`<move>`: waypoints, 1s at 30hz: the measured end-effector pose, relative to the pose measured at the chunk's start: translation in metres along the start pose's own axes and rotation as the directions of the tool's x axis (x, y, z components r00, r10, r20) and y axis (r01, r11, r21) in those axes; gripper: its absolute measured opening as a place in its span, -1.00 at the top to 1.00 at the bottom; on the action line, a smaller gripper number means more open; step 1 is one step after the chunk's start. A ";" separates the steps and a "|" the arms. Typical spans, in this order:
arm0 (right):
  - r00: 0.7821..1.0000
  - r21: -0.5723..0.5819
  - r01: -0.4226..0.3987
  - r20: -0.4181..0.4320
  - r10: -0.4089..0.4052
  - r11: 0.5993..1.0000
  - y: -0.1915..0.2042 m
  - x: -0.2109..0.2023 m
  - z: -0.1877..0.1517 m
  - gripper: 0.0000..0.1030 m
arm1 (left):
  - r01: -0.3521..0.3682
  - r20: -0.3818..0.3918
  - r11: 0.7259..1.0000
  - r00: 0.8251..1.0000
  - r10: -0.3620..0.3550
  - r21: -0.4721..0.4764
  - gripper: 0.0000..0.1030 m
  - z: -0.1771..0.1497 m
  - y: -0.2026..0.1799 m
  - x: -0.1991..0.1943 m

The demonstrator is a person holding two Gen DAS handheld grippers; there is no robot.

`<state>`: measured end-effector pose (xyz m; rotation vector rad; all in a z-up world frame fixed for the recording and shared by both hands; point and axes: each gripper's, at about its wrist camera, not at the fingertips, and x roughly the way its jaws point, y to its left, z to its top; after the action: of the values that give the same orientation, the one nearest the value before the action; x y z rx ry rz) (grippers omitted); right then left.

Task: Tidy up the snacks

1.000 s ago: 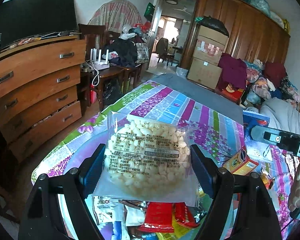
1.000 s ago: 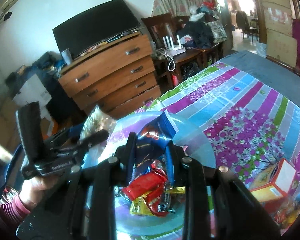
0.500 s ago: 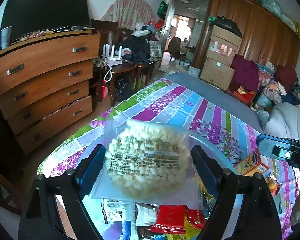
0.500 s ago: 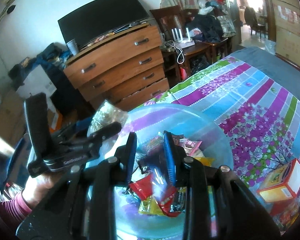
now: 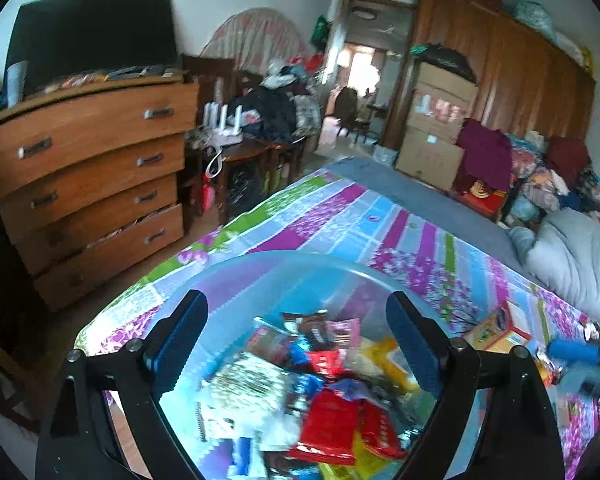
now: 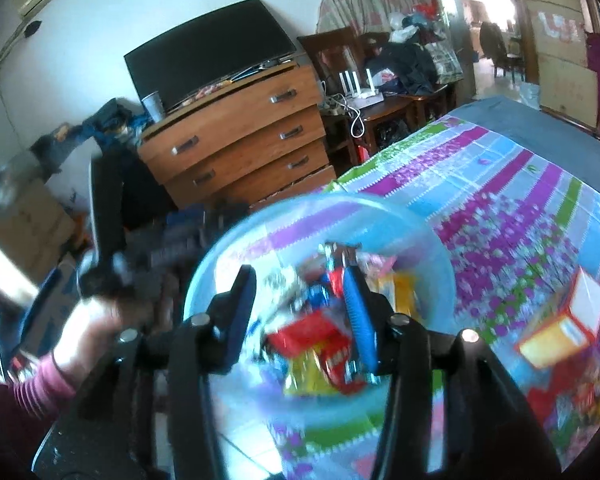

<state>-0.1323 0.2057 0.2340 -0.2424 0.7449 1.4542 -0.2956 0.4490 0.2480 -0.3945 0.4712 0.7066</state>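
Left wrist view
- Left gripper (image 5: 292,344): sat at the bottom of the frame with its jaws wide and opening; nothing was clamped between the blue pads.
- Clear plastic bowl (image 5: 300,258): lay at lower centre, on the striped floral bedspread (image 5: 340,216), under the jaws.
- Bag of pale nuts (image 5: 244,390): lay loose in the bowl at lower left of centre, blurred, apart from both fingers.
- Red snack packets (image 5: 332,420): piled in the bowl, lower centre, beside the nut bag.
- Yellow carton (image 5: 496,334): lay on the bedspread at right, just outside the bowl.
- Chest of drawers (image 5: 88,176): stood at left, with a dark television (image 5: 92,36) on top.

Right wrist view
- Right gripper (image 6: 300,312): filled the lower centre, jaws partly apart and opening; no packet was pinched between them.
- Bowl (image 6: 420,220): sat at centre under the fingers, heavily blurred.
- Snacks (image 6: 316,332): red and yellow packets lay in the bowl below the jaws.
- Person's hand (image 6: 88,332): held the other gripper at left, beside the bowl's rim, blurred.
- Carton (image 6: 556,332): lay at right on the bedspread.
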 end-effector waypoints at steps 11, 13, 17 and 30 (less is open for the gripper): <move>0.946 0.379 0.317 -0.054 -0.321 0.869 -0.153 -0.142 -0.167 -0.08 | 0.343 0.008 0.913 0.935 -0.353 0.223 -0.78 -0.044 -0.156 -0.067; 0.918 0.418 0.388 -0.098 -0.384 0.821 -0.193 -0.161 -0.187 -0.03 | 0.405 -0.027 0.880 0.911 -0.412 0.249 -0.78 -0.056 -0.185 -0.070; 0.895 0.415 0.442 -0.141 -0.423 0.795 -0.249 -0.163 -0.177 0.22 | 0.447 -0.057 0.856 0.892 -0.449 0.261 -0.78 -0.063 -0.217 -0.066; 0.915 0.238 0.350 -0.294 -0.277 0.906 -0.365 0.034 -0.068 0.02 | 0.323 -0.020 0.923 0.945 -0.326 0.208 -0.78 -0.041 -0.213 -0.033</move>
<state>0.1912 0.1438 0.0594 -0.3140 1.0624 1.0003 -0.1810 0.2636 0.2715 -0.2603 0.4470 0.3331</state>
